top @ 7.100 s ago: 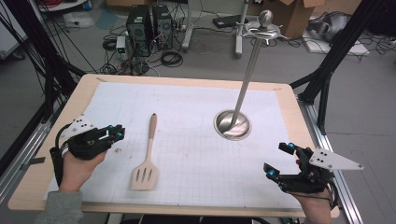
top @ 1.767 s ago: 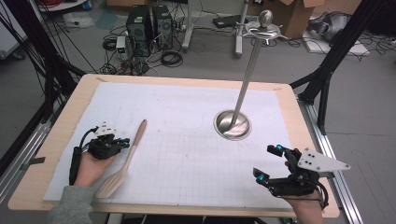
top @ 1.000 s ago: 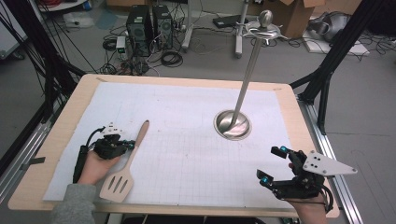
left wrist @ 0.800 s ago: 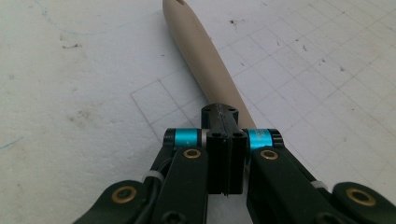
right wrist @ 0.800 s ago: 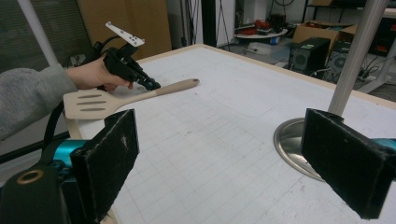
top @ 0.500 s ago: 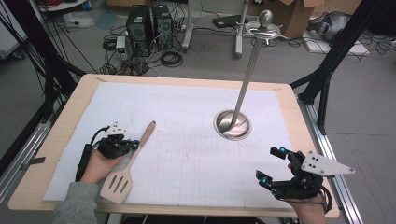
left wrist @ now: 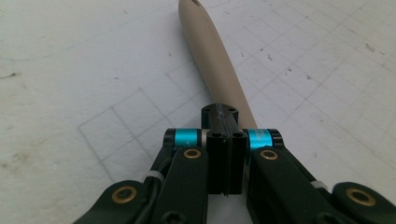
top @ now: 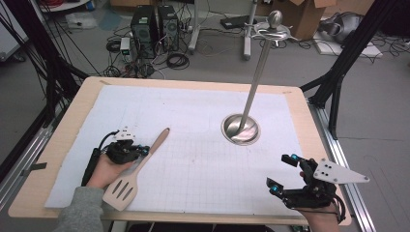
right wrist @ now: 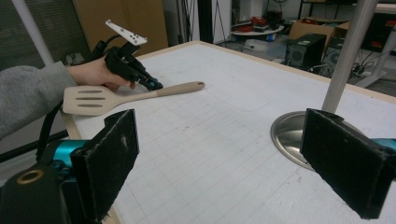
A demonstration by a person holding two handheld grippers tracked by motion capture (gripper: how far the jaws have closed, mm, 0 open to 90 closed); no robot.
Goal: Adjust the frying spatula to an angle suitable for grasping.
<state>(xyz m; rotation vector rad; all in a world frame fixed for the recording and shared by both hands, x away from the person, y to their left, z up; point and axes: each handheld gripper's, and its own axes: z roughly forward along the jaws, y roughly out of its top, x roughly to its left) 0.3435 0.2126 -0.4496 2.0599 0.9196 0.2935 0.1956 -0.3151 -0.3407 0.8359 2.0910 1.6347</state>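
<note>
Our left tool (top: 138, 151) grips the spatula (top: 134, 172) by its handle, lifted; hanging it on the stand (top: 251, 101) remains; right tool (top: 286, 172) open.

Even, bright overhead light, soft shadows, mild glare on the metal stand base (top: 240, 128), near jaws slightly blurred.

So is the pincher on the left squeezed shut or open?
Shut. The left gripper has its jaws pressed together on the handle of the wooden spatula, and in the right gripper view the spatula's slotted head is lifted off the table.
</note>
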